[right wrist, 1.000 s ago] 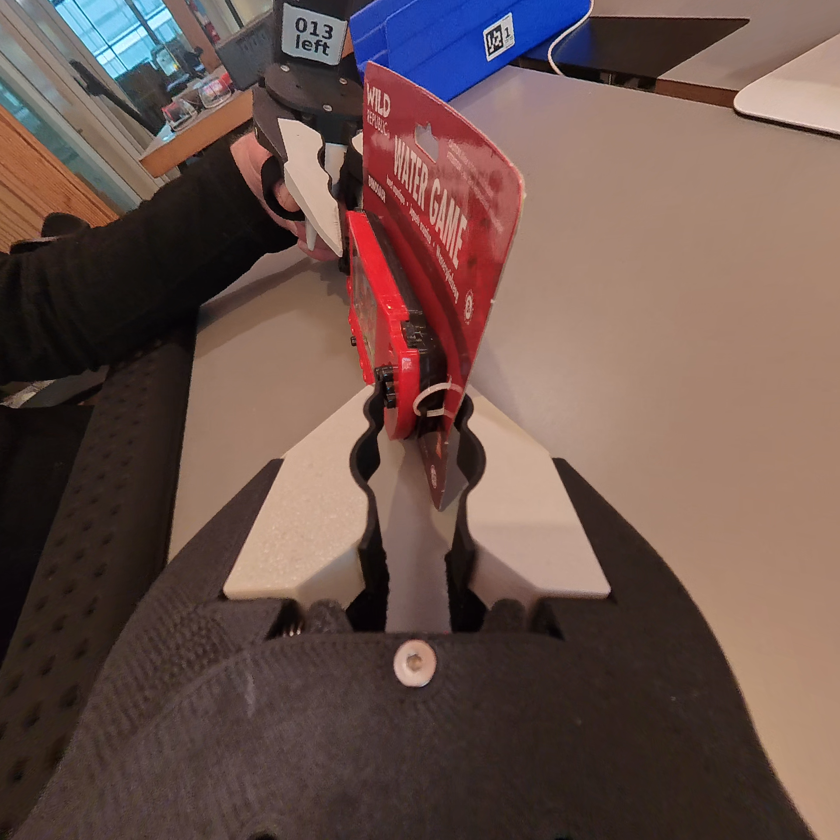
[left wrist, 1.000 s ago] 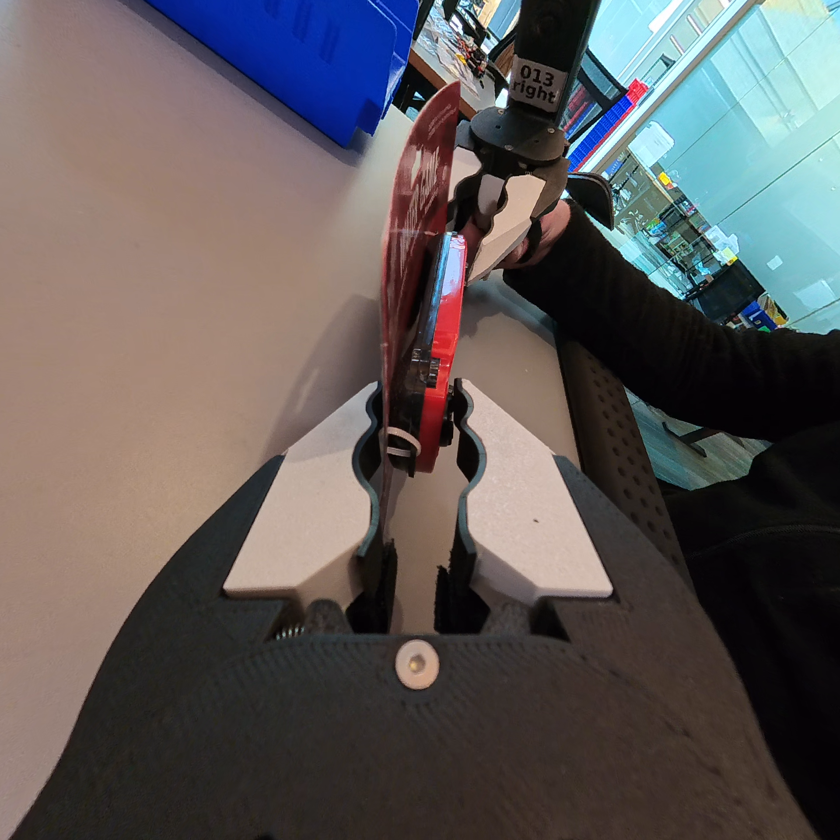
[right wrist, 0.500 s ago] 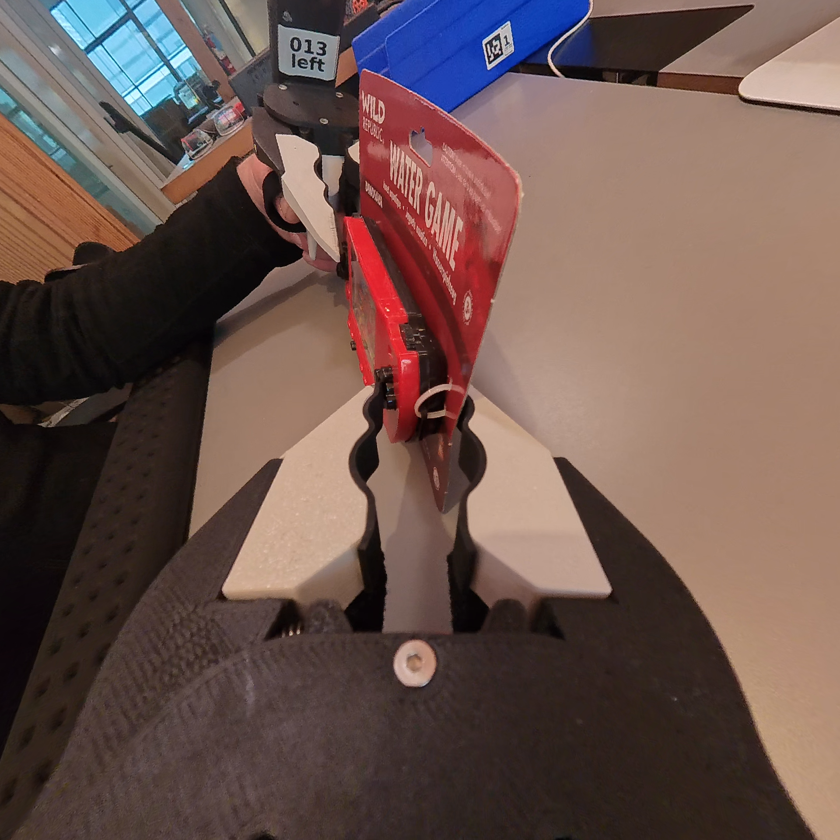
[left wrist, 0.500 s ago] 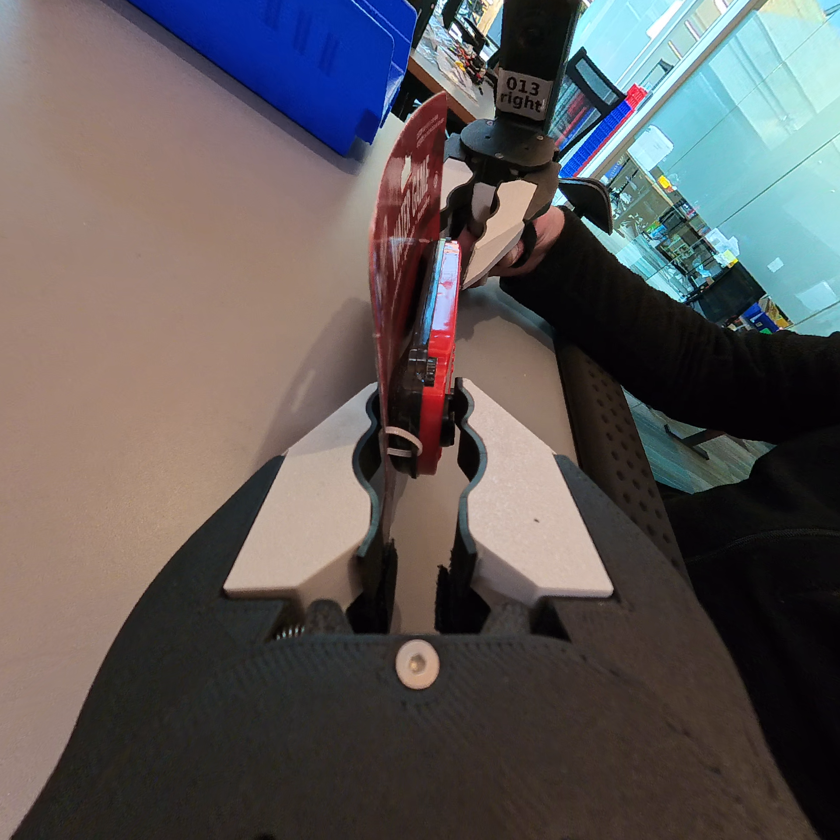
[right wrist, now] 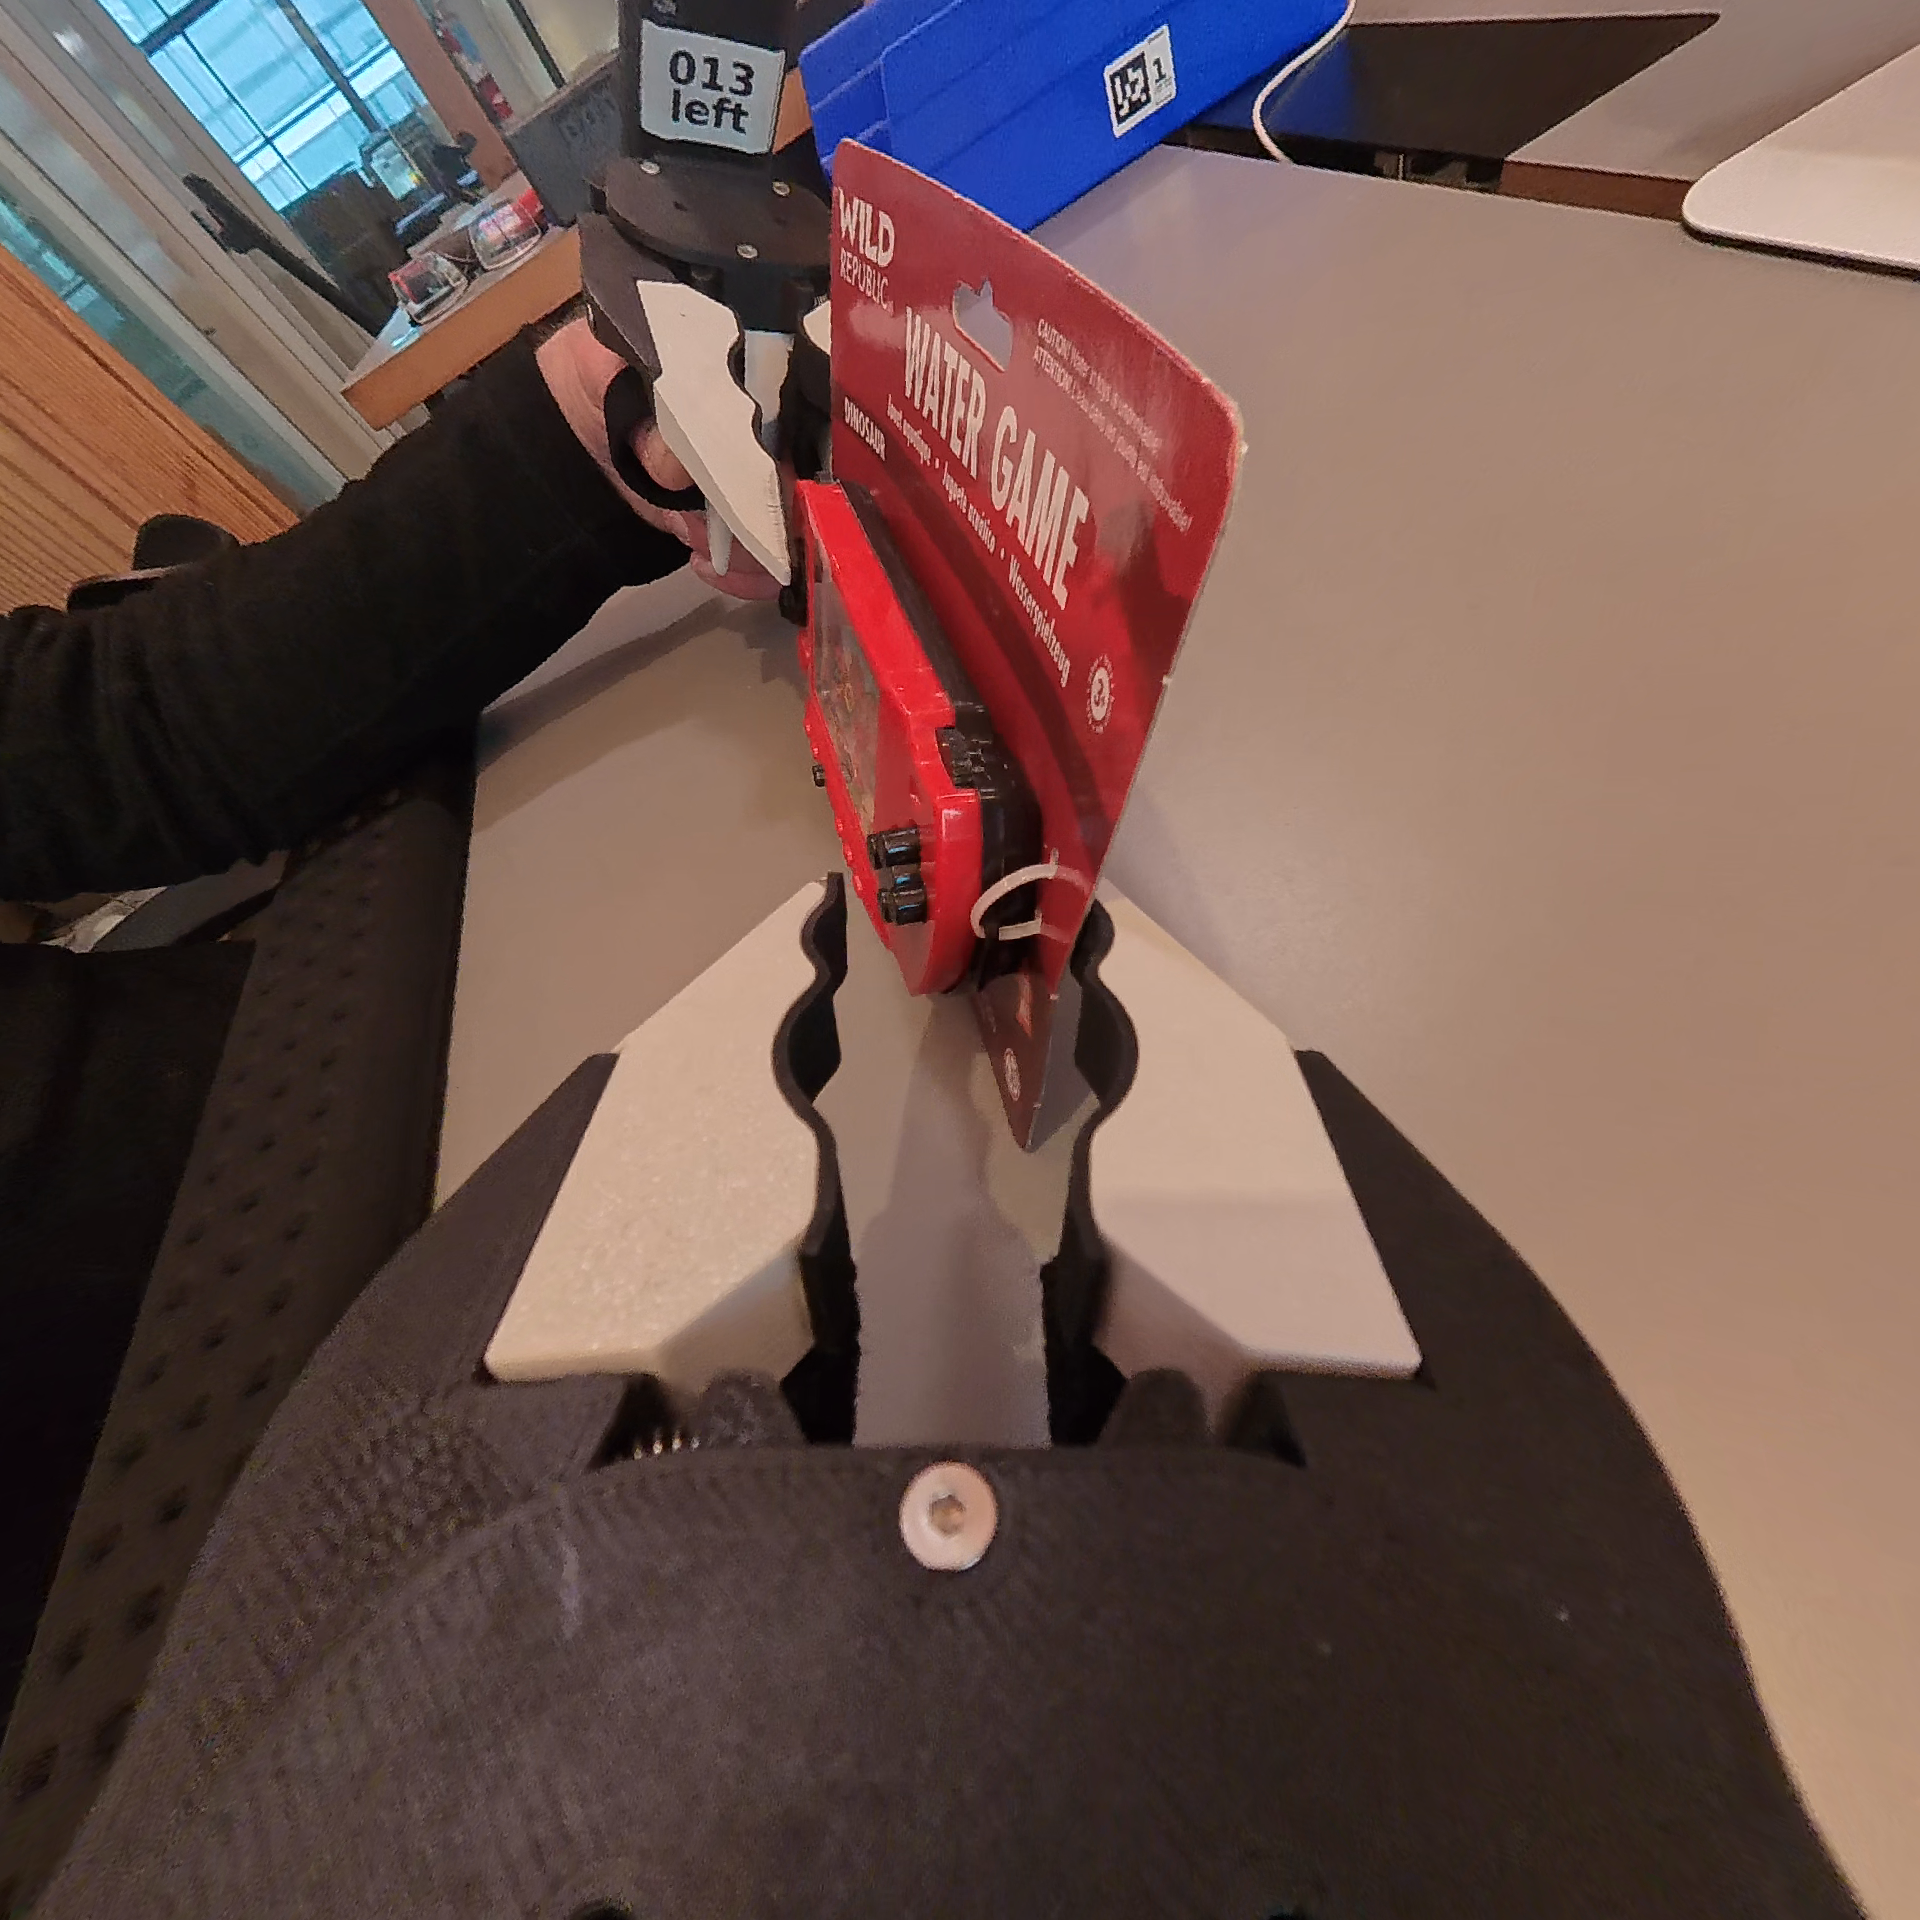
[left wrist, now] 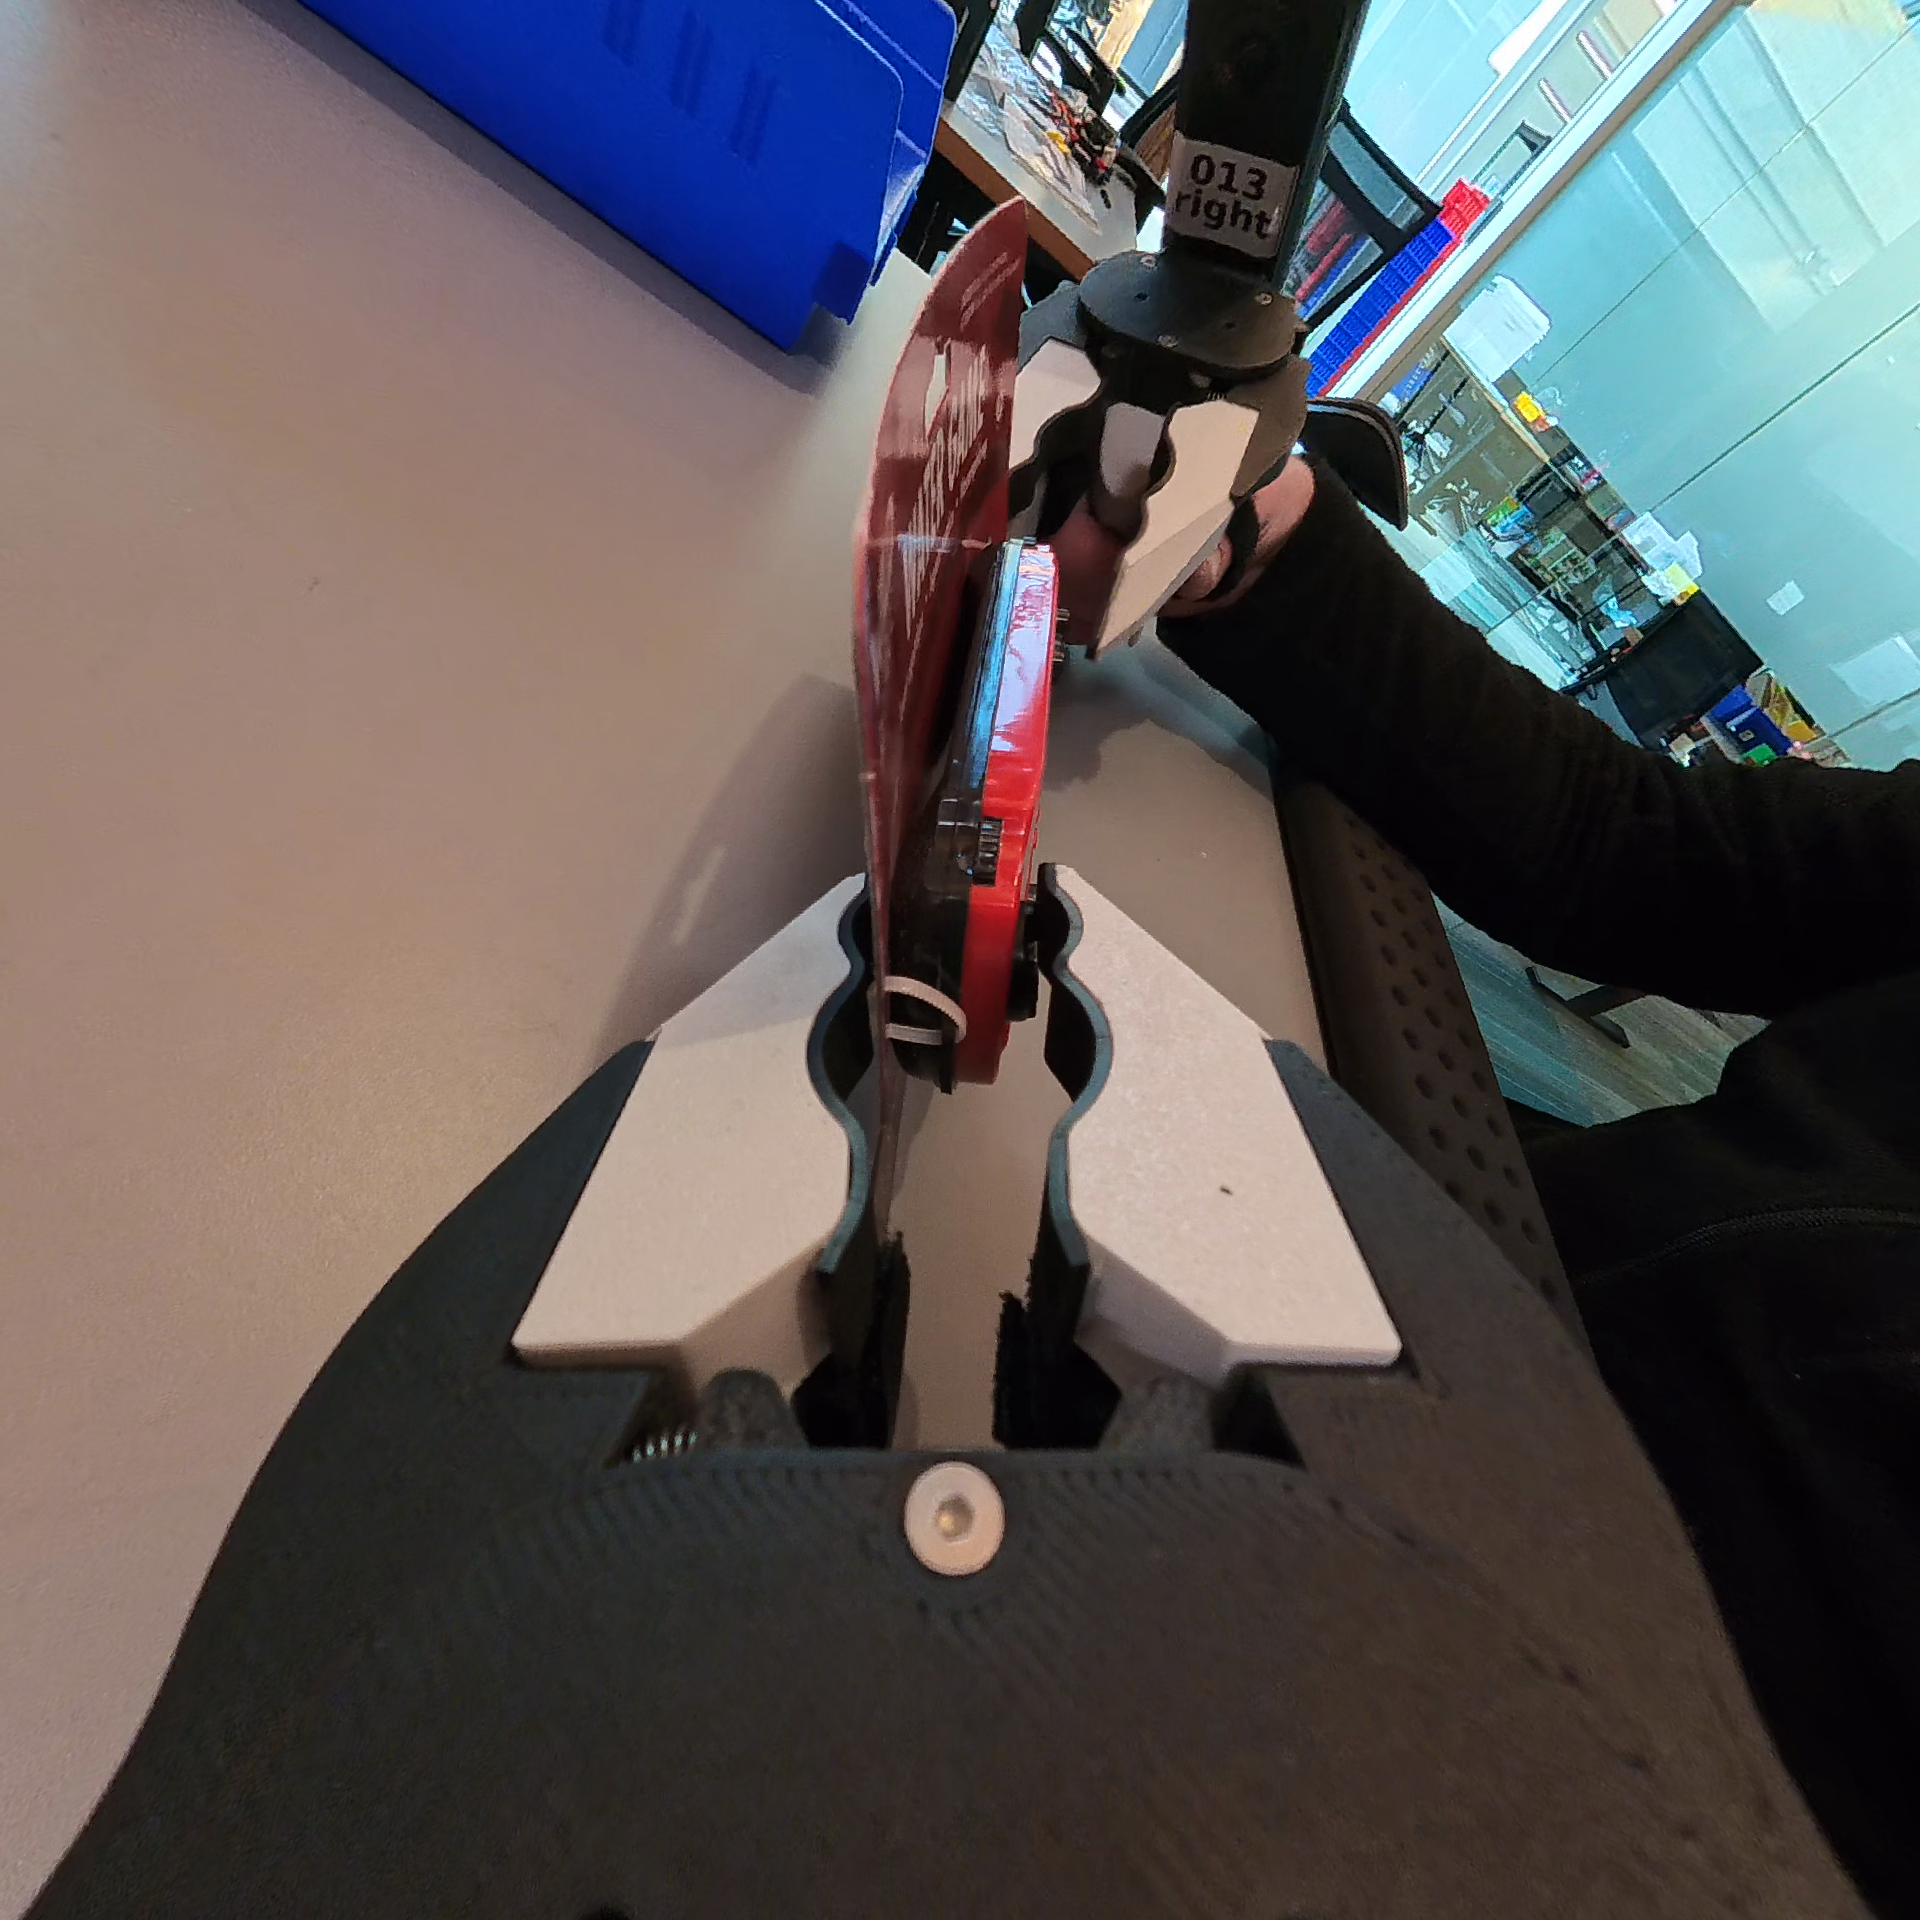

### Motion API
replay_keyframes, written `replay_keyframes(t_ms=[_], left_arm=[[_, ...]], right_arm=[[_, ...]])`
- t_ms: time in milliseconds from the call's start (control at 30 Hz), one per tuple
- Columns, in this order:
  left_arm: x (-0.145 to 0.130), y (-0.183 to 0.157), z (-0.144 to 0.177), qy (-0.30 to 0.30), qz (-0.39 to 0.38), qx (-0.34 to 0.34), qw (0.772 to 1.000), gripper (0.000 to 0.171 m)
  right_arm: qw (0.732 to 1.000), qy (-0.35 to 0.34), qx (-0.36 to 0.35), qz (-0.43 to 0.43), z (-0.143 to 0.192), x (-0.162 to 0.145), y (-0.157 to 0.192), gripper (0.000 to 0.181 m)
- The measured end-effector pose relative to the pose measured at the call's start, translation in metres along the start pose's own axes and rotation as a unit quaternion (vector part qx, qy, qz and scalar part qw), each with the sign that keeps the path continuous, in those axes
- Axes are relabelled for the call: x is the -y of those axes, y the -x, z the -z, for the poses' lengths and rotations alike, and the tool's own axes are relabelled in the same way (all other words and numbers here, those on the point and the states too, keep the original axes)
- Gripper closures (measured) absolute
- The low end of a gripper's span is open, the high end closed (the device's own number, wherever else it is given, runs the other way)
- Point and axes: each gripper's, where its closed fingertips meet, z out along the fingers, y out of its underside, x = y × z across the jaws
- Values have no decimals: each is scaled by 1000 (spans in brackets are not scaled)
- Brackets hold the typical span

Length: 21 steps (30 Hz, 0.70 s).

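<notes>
A red handheld water-game toy (left wrist: 1013, 727) is tied with a white zip tie to a red backing card (left wrist: 935, 468) and held on edge above the grey table (left wrist: 312, 727). My left gripper (left wrist: 951, 904) is shut on one end of it, card against one finger, case against the other. In the right wrist view my right gripper (right wrist: 961, 914) stands open around the other end of the toy (right wrist: 883, 727); the card (right wrist: 1039, 468) rests on one finger and a gap shows beside the case. Each gripper shows at the far end in the other's view, the right (left wrist: 1070, 582) and the left (right wrist: 779, 540).
Blue plastic bins (left wrist: 675, 125) stand at the table's far edge, also seen in the right wrist view (right wrist: 1039, 83). A black perforated chair back (left wrist: 1392, 935) lies along the table's near edge. A white flat object (right wrist: 1818, 187) sits at the far right. Black sleeves (right wrist: 312, 675) reach in.
My right gripper's fingers have spread apart and let go of the toy's end. The left gripper still grips it, and the toy has tilted slightly.
</notes>
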Motion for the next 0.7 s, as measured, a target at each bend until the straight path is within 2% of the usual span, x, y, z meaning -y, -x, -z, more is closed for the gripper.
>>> replay_keyframes(t_ms=[167,367,700], left_arm=[[1,0,1,-1,-1,1,1000,145],[3,-3,2,-4,-3,0,1000,145],[11,-8,6,-12,-19,7,1000,148]], right_arm=[[1000,23,-14,6,-3,-9,-3,141],[1000,3,-11,2,-1,-2,-3,148],[1000,10,-10,-4,-4,-5,-5,154]])
